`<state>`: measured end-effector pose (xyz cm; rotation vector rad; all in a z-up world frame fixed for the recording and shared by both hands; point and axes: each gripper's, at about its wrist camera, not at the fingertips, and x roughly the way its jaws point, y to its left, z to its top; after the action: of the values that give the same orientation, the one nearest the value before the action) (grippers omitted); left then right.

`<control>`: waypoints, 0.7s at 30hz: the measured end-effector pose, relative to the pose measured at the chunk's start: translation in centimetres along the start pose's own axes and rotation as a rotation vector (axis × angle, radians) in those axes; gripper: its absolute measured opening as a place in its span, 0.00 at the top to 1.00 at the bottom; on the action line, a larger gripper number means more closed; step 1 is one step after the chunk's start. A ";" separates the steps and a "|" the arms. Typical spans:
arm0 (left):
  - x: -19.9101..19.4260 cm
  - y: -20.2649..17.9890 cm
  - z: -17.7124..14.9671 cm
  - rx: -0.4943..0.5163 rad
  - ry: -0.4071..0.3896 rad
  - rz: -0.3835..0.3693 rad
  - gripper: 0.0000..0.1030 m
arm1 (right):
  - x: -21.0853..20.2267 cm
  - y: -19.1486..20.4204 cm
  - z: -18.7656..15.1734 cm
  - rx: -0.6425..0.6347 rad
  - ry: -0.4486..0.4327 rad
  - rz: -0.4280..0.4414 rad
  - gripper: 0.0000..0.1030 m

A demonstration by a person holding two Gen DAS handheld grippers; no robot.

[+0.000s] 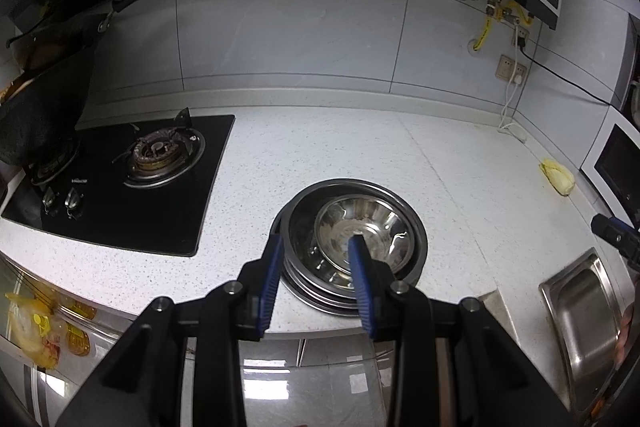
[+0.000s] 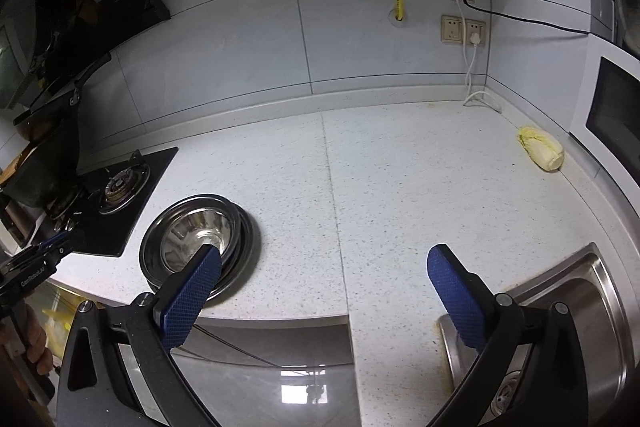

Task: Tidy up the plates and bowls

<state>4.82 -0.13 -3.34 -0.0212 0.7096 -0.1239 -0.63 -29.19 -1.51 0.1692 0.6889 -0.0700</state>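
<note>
Steel bowl [image 1: 366,233] on stacked plates [image 1: 320,291]

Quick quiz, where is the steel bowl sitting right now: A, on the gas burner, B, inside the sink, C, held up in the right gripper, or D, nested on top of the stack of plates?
D: the steel bowl rests nested on the stack of plates on the countertop.

open counter [image 2: 400,187] between dish stack [image 2: 244,227] and cabbage [image 2: 540,149]

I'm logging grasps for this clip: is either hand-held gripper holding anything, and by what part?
No. The left hand-held gripper is open above the stacked plates; the right hand-held gripper is open over the counter.
</note>
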 end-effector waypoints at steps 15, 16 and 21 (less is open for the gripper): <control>-2.3 -0.5 -0.3 0.067 -0.056 0.005 0.69 | -0.8 -0.4 0.1 -0.036 -0.006 -0.003 0.02; -2.4 -0.4 -0.4 0.067 -0.058 0.008 0.69 | -0.8 -0.4 0.0 -0.039 -0.005 0.001 0.02; -2.3 0.1 -0.6 0.061 -0.049 0.027 0.69 | -1.0 0.5 -0.1 -0.087 0.002 0.014 0.02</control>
<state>2.68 0.29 -2.29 0.0432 0.6569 -0.1183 -1.47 -28.68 -0.90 0.0912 0.6918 -0.0261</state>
